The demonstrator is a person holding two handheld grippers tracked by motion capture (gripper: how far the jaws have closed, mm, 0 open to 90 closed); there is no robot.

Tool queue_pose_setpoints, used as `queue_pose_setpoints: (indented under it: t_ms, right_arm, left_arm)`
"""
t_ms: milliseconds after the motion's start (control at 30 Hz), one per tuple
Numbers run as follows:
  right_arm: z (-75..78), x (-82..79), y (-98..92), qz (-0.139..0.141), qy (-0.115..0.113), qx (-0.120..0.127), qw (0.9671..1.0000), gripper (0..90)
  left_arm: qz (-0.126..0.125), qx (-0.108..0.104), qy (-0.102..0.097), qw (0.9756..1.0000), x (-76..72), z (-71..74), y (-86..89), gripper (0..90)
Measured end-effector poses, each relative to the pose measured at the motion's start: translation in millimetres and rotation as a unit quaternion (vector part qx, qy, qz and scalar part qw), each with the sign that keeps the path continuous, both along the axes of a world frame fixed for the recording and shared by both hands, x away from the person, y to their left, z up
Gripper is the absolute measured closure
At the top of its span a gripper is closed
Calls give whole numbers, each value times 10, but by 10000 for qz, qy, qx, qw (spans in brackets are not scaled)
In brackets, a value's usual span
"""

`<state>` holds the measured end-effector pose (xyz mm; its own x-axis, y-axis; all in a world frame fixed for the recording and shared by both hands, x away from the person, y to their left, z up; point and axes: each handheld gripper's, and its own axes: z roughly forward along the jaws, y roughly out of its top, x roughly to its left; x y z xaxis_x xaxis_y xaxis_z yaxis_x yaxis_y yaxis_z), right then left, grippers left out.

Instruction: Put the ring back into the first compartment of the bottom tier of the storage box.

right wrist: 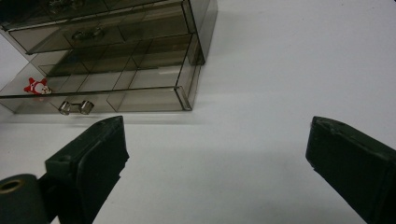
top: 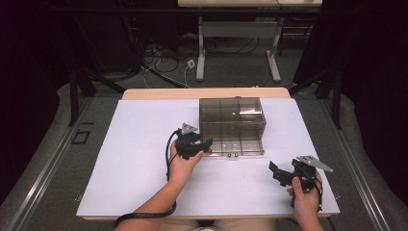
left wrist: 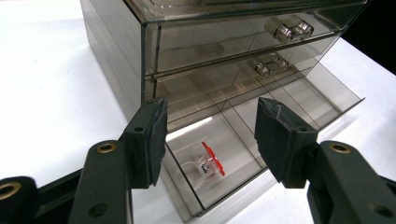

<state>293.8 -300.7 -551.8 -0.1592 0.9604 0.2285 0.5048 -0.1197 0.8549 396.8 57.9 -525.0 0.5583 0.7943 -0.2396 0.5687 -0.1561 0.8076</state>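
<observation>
one smoky clear drawer cabinet (top: pixel 232 115) stands on one white table (top: pixel 134 159), and it has three drawers, each with one metal handle, the bottom drawer (left wrist: pixel 261 140) pulled out. one small red and clear trinket (left wrist: pixel 209 162) lies in that open drawer's end compartment. two black grippers are held by two hands, the left gripper (top: pixel 196 146) and the right gripper (top: pixel 284 174).

Stood toward the far middle of the table (top: pixel 134 192): a drawer cabinet (top: pixel 232 115), its bottom drawer (left wrist: pixel 299 100) pulled out toward the near edge. Lay in that drawer's left end compartment: a small ring (left wrist: pixel 208 163). Hovered just beside the cabinet's left front corner: the left gripper (top: pixel 199 144). Sat well apart, near the table's right front corner: the right gripper (top: pixel 279 173).
</observation>
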Motion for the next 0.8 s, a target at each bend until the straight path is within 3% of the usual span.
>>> queue_pose_setpoints:
  t_ms: [167, 400, 533, 800]
  right_arm:
    - [11, -15, -8, 6, 110, -25, 9999, 50]
    - [2, -9, 8, -12, 24, 17, 10000, 52]
    - [7, -13, 2, 9, 134, 14, 9999, 54]
    - [3, -13, -2, -13, 116, 7, 9999, 55]
  left_arm:
    - [24, 227, -241, 9994, -41, 37, 12, 387]
    - [-21, 262, -304, 9992, -98, 113, 73, 333]
    - [9, 237, -394, 9989, -135, 178, 115, 323]
    - [-108, 439, -600, 9972, -229, 285, 145, 323]
